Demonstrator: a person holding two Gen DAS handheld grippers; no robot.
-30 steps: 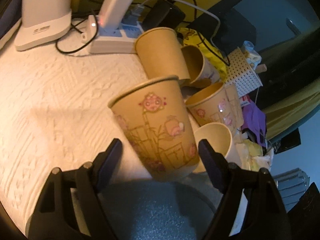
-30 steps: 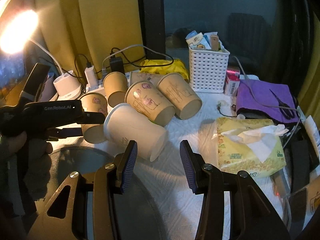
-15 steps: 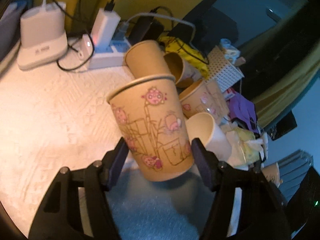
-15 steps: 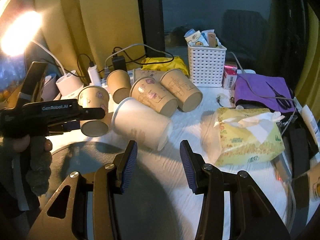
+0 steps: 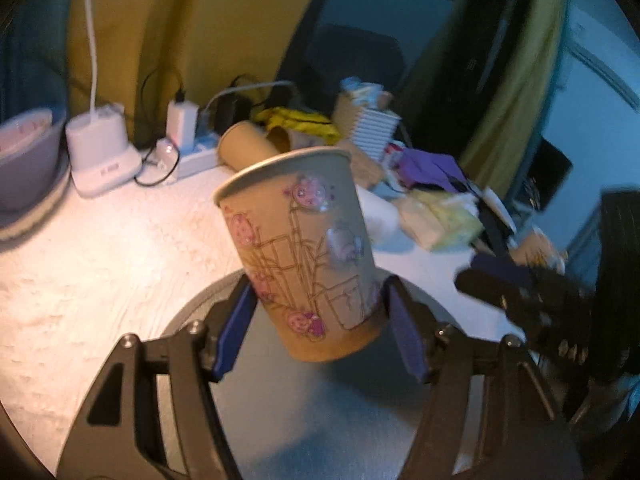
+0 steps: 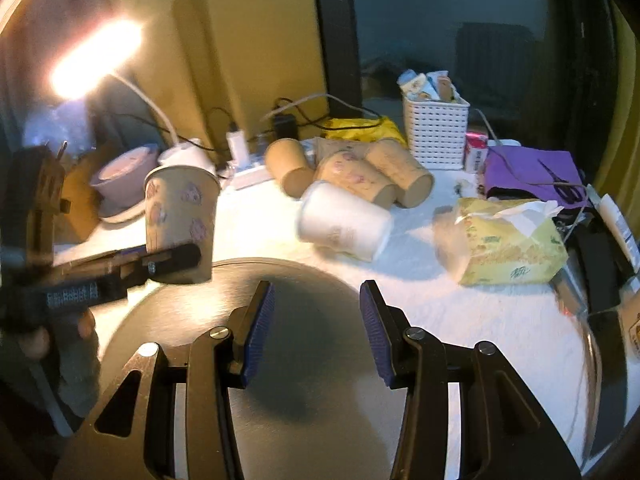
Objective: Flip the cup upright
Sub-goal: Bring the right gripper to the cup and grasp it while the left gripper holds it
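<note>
Right now the printed paper cup [image 5: 304, 248] is clamped low on its body between the blue pads of the left gripper [image 5: 320, 328], mouth up, tilted a bit. In the right wrist view the same cup [image 6: 180, 216] sits upright in that gripper at the far left, over the edge of the round grey disc [image 6: 304, 320]. Whether its base touches the disc, can't tell; frames are blurred.

Right gripper [image 6: 316, 328] jaws apart, nothing between them, hovering over the grey disc. It also shows at the right edge of the left wrist view [image 5: 532, 292], blurred.

Behind the disc, on the white textured cloth [image 6: 500, 308], a white cup [image 6: 344, 220] lies on its side. Just behind it three brown cups lie on their sides in a cluster: one on the left [image 6: 290, 164], one printed in the middle [image 6: 356, 176], one on the right [image 6: 400, 172].

Further out: yellow tissue pack [image 6: 508, 240] to the right of the white cup, white lattice basket [image 6: 436, 132] at the back holding small packets, purple cloth [image 6: 532, 168] beside it, power strip with chargers [image 5: 188, 148] near the wall, white lamp base [image 5: 100, 156], pink bowl [image 6: 124, 172] at left. Lamp head [image 6: 96, 56] glows bright top left.
</note>
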